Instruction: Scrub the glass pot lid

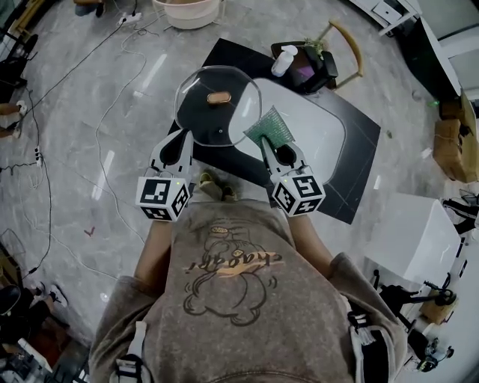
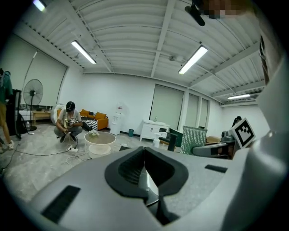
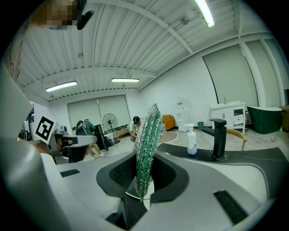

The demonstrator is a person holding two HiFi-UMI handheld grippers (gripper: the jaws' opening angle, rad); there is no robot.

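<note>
In the head view the round glass pot lid point(image 1: 232, 120), with a brown knob point(image 1: 218, 97), is held over the left end of the white sink point(image 1: 322, 131). My left gripper point(image 1: 182, 141) is shut on the lid's near-left rim. In the left gripper view the rim shows as a thin pale sliver point(image 2: 151, 184) between the closed jaws of the left gripper point(image 2: 144, 158). My right gripper point(image 1: 269, 143) is shut on a green and silver scrub pad point(image 1: 271, 126), which sits just right of the lid's edge. The right gripper view has the pad point(image 3: 147, 140) standing upright in the right gripper point(image 3: 143, 173).
The sink is set in a black counter point(image 1: 359, 161). A white soap bottle point(image 1: 283, 61) and a black faucet point(image 1: 318, 66) stand behind it. Beyond are a wooden chair point(image 1: 350, 41), floor cables point(image 1: 112, 97), a round white basin point(image 1: 187, 11) and a crouching person point(image 2: 67, 124).
</note>
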